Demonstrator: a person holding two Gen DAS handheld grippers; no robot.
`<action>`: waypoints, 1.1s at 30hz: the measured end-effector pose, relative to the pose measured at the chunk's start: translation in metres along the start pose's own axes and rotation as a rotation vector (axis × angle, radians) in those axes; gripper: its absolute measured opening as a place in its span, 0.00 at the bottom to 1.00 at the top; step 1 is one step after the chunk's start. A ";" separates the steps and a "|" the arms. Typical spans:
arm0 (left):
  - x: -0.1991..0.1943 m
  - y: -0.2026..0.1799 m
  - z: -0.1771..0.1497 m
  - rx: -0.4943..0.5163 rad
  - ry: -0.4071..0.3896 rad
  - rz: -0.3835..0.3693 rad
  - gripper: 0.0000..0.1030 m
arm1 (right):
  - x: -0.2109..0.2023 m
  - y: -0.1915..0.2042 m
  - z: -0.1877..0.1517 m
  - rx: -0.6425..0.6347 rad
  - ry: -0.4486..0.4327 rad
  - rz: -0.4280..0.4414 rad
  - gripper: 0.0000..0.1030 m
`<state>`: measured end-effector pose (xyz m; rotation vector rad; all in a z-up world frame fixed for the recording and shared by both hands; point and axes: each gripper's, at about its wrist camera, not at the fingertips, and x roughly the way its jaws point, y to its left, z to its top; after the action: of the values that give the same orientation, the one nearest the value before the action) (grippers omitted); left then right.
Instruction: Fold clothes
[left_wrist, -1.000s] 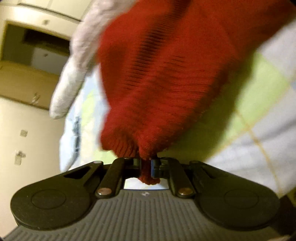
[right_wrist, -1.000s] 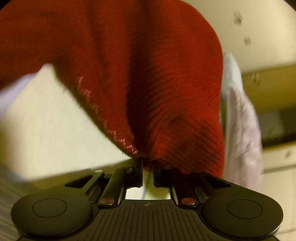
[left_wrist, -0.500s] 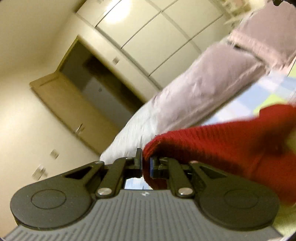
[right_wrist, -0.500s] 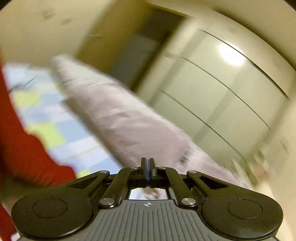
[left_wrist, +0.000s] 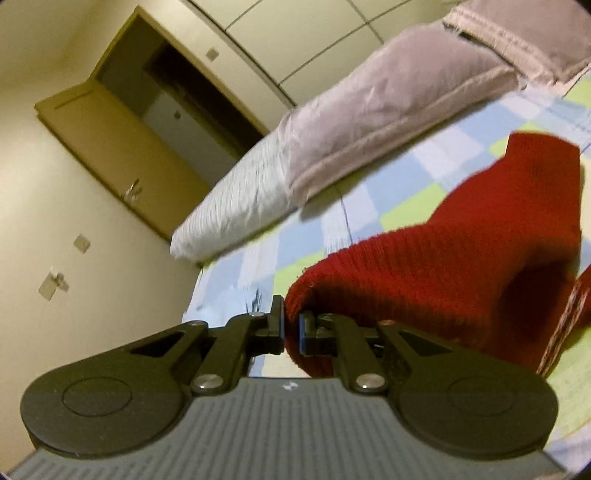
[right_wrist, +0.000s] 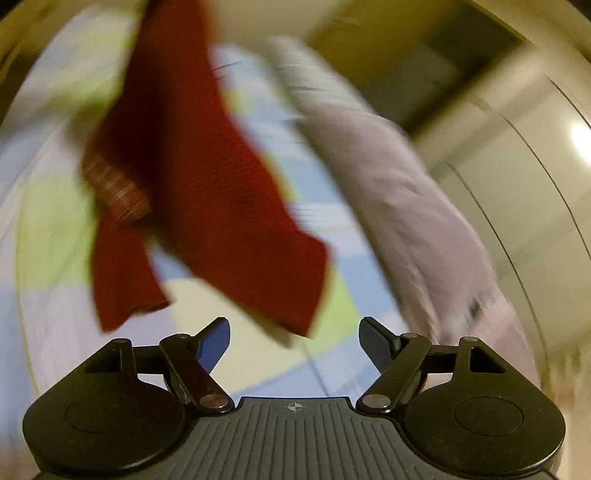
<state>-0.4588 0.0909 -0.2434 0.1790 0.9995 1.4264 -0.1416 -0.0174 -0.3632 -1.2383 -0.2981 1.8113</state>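
From my left wrist view I see the left gripper (left_wrist: 291, 328) clenched on the edge of the red ribbed knit sweater (left_wrist: 436, 266), which stretches away rightward over the blue-and-green checked bedsheet (left_wrist: 369, 206). Only my right view shows the right gripper (right_wrist: 294, 341), jaws opening with nothing between them (blurred), the sweater (right_wrist: 207, 177) hanging lengthwise, its top cut off.

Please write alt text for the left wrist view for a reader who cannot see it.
The left gripper is shut on an edge of a red knitted sweater, lifted over a checked bedsheet. Pillows lie beyond.
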 end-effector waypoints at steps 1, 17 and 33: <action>0.001 -0.004 -0.005 -0.002 0.012 0.007 0.07 | 0.013 0.012 -0.002 -0.062 -0.024 0.020 0.73; 0.036 -0.040 -0.038 -0.020 0.153 0.050 0.07 | 0.184 0.039 -0.019 -0.430 -0.172 0.121 0.12; -0.023 0.068 0.068 -0.245 -0.237 -0.101 0.07 | -0.020 -0.128 0.036 0.284 -0.191 -0.386 0.02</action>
<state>-0.4601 0.1150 -0.1471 0.1120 0.6256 1.3854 -0.1017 0.0496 -0.2538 -0.7526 -0.3467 1.5710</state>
